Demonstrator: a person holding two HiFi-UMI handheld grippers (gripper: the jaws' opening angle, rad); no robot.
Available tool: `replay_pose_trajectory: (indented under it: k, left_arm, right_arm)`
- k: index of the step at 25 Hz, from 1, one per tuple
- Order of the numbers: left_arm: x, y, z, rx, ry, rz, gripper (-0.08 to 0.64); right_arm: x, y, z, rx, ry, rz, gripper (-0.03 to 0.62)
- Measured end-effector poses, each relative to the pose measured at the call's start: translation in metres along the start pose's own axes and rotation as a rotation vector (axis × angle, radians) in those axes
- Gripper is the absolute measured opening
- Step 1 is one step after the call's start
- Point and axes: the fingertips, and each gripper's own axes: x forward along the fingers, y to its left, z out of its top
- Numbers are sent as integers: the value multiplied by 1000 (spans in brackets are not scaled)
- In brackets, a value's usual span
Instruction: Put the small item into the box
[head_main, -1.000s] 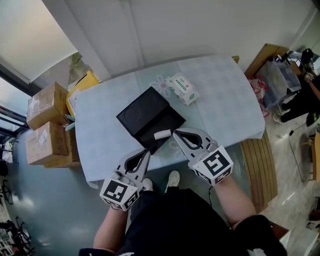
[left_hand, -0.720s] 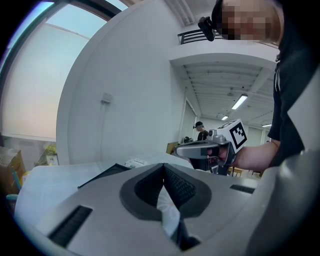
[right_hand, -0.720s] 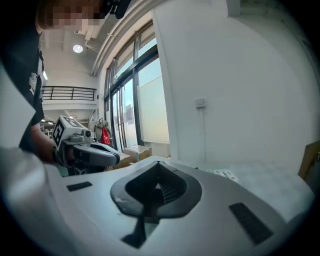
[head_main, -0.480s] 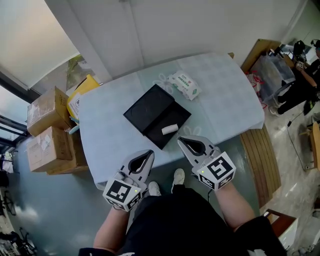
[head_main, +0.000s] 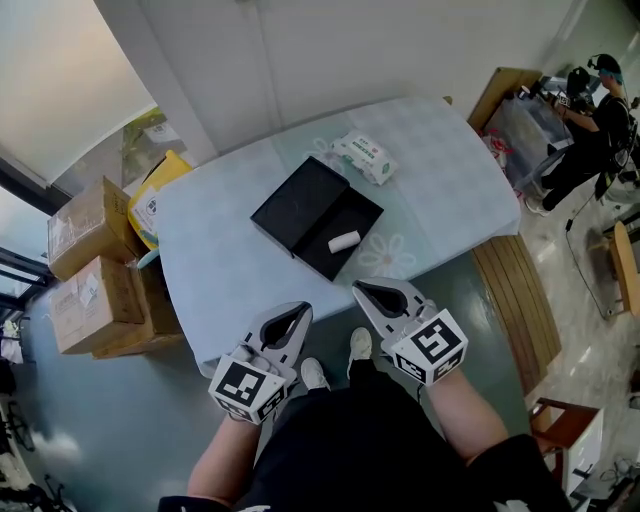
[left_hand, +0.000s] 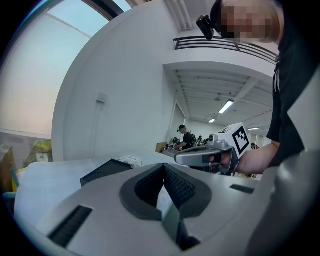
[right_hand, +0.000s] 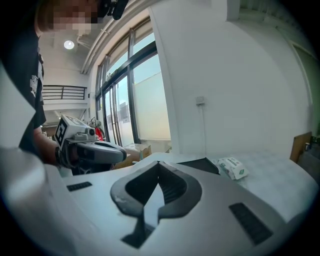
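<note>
A small white item (head_main: 343, 241) lies inside the black box (head_main: 345, 219), which stands open on the pale table (head_main: 220, 270) with its black lid (head_main: 297, 202) beside it on the left. Both grippers are held back from the table, near my body. My left gripper (head_main: 299, 312) is shut and empty, its jaws meeting at their tips (left_hand: 163, 166). My right gripper (head_main: 362, 288) is shut and empty too, tips together (right_hand: 158, 163). From the left gripper view the box's dark edge (left_hand: 106, 169) shows low ahead; from the right gripper view it shows past the jaws (right_hand: 200, 165).
A white-and-green tissue pack (head_main: 364, 158) lies at the far side of the table, also seen beyond the right jaws (right_hand: 232, 168). Cardboard boxes (head_main: 90, 265) stack on the floor to the left. A wooden bench (head_main: 515, 300) stands right of the table. A person (head_main: 590, 130) stands far right.
My right gripper has pulled back from the box toward my body, leaving the white item lying in it. Both grippers now sit off the table's near edge.
</note>
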Motion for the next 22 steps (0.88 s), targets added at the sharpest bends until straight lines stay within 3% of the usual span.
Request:
replay_pose_trajectory:
  k: [10,22]
  left_arm:
    - [-26,-10,-8,10,-14,-60,8]
    - [-40,-13,-11,21,-12,-102,8]
  right_arm:
    - [-11,41,-10,9,-3,-29,9]
    - [-11,57,-11,15,-10,-63,9]
